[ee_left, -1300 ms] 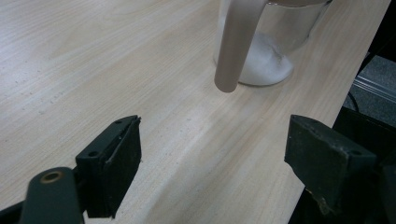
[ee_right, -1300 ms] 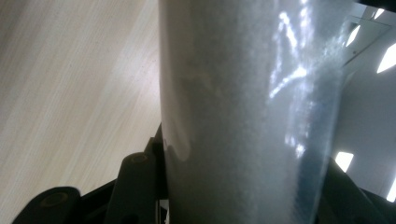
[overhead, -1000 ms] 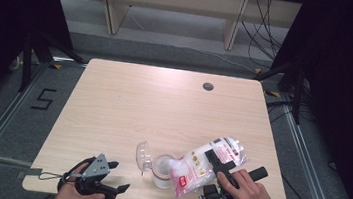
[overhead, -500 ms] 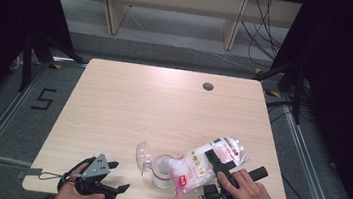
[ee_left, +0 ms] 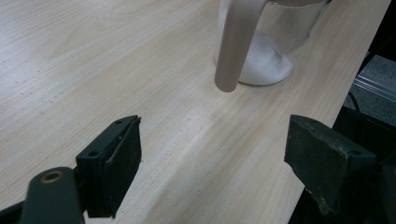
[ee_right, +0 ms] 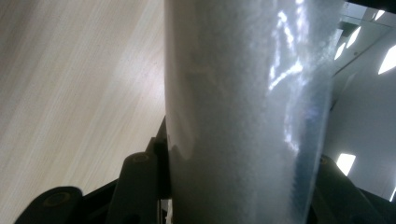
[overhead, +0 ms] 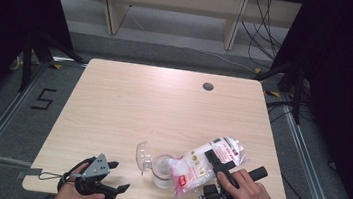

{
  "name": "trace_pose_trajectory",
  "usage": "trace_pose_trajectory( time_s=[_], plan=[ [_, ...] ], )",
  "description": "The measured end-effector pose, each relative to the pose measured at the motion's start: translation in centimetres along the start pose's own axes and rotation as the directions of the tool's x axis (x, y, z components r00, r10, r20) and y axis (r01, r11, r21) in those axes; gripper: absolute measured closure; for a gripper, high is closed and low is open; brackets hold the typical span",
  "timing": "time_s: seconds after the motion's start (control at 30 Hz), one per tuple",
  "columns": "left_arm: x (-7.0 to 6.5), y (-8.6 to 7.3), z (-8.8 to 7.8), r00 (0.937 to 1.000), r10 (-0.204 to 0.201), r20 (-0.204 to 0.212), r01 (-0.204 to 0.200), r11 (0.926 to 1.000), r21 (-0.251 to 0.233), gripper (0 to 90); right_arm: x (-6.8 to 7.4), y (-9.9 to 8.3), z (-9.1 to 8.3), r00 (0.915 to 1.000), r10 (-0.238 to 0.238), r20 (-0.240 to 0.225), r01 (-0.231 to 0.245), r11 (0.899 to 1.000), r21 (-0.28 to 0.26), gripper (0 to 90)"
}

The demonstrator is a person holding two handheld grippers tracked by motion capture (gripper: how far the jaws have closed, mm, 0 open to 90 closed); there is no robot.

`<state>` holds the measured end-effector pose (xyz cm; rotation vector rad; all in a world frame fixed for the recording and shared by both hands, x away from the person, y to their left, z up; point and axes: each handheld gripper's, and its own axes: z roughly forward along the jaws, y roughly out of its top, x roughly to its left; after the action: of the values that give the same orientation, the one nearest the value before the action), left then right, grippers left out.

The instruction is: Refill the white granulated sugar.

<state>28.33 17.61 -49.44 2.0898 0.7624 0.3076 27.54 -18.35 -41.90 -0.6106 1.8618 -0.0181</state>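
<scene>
My right gripper (overhead: 214, 160) pinches one plastic bag (overhead: 207, 164) of white granules, the jaws pressing its sides at a middling spread; in the right gripper view the bag (ee_right: 243, 112) is a glossy, translucent, grainy column between the two black jaws. I hold it tilted, its lower end over one clear glass jar (overhead: 161, 171) near the table's front edge. The jar has a hinged lid (overhead: 143, 155) flipped open to its left and a heap of white granules inside. My left gripper (overhead: 119, 189) rests near the front-left corner, jaws spread wide and holding nothing; in its own view I see bare wood between them and the jar (ee_left: 275, 56) ahead, with a pale, smooth bar (ee_left: 236, 44) hanging down in front of it. The table (overhead: 163, 108) is light wood-grain laminate with rounded corners and one dark round hole (overhead: 208, 86) near its far edge.
</scene>
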Motion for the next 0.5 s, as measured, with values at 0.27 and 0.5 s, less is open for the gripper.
trace_pose_trajectory(
  time_s=[0.27,0.5],
  plan=[
    [-0.04,-0.03,0.1,0.9999,-0.011,0.012,0.011,0.9997,-0.021,18.4,-0.06,-0.03,-0.04,1.0,-0.005,-0.002,0.005,1.0,-0.002,58.9],
    [-0.08,-0.02,0.03,0.9999,-0.012,0.008,0.012,0.9998,-0.018,18.5,-0.04,-0.01,-0.04,1.0,0.0,-0.001,0.0,1.0,-0.003,59.2]
  ],
)
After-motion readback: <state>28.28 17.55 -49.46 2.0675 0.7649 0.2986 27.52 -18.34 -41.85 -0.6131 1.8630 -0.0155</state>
